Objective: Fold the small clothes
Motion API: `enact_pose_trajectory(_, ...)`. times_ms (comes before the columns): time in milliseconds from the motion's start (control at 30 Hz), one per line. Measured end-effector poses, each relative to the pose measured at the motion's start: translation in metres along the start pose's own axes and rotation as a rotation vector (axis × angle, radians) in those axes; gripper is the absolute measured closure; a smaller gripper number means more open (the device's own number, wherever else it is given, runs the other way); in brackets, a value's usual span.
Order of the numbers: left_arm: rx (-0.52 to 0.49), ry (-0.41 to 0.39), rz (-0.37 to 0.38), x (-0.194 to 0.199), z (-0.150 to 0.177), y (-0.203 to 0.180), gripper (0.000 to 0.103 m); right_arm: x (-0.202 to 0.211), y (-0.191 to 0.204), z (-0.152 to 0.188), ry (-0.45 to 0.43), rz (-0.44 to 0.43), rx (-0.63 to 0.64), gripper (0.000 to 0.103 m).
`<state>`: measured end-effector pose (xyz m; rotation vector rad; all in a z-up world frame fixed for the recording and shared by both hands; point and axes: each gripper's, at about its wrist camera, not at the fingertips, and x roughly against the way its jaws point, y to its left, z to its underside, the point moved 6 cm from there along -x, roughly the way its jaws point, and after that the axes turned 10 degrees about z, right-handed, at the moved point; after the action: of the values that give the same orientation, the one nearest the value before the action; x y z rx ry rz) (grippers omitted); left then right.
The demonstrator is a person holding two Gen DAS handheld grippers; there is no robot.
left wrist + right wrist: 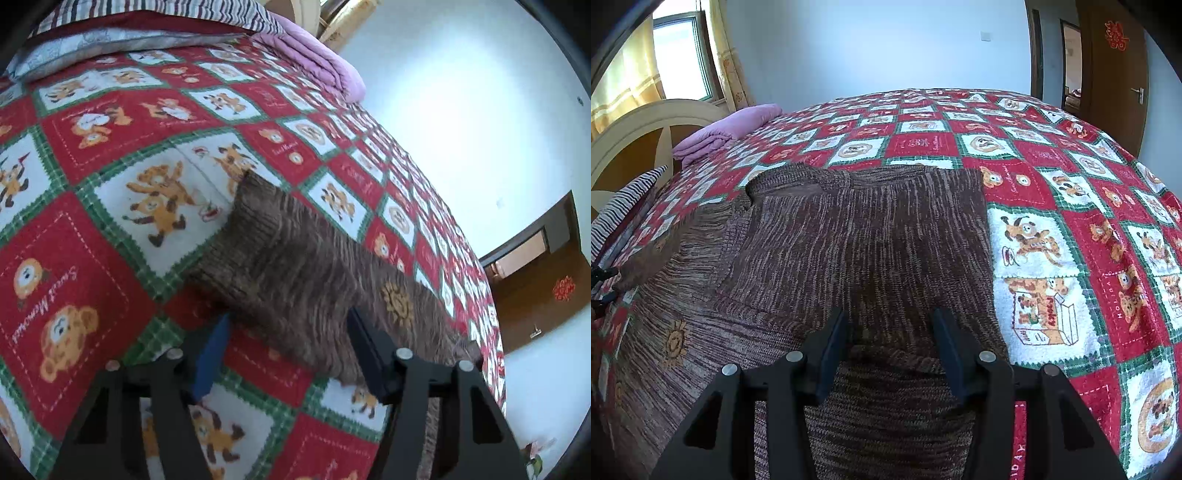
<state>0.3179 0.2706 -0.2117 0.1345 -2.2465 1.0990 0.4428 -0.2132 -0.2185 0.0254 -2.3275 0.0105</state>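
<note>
1. Straddling a folded edge of the brown knit sweater (871, 236), the right gripper (890, 332) has its jaws partly spread; cloth lies between them, but the pads do not visibly press it, so I read no pinch here.
2. Left gripper (291, 332): jaws spread, tips either side of the sweater's sleeve (291, 254). The blue-padded finger (212, 354) stands just off the knit's edge over the bedspread (92, 258); the dark finger (369, 354) sits over the knit. No grip yet.
3. Sweater location: flat on the bed, on the red-and-green bear-print bedspread. In the right wrist view one side panel is already turned in over the body. The sleeve with the sun motif (675, 341) runs out toward the left of that view.
4. Step in hand (judgement): mid-fold, side and sleeve stage. One half looks tucked; the outstretched sleeve remains.
5. Next move calls for (judgement): left jaws closing on the sleeve near its edge, lifting only slightly, and carrying it across the body, right jaws steadying the folded panel so it does not drag.
6. Periphery: pink folded blanket (727, 127) and striped pillow (626, 210) near the headboard, well apart from the work.
</note>
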Motion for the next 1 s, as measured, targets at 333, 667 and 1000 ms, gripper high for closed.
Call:
enact_pose_trajectory(333,-0.045,-0.073,-0.067,-0.004,-0.014,0.008,0.066,0.001,0.000,0.000,-0.001,-0.002,-0.001,0.051)
enact_pose_trajectory(667,0.003,-0.121,-0.015,0.015,-0.025,0.018,0.095,0.002,0.000,0.000,-0.002,-0.007,-0.007,0.051)
enact_pose_trajectory(1000,-0.078,-0.157,0.019,0.022,-0.039,-0.031,0.095,0.002,-0.001,0.000,-0.003,-0.007,-0.008,0.050)
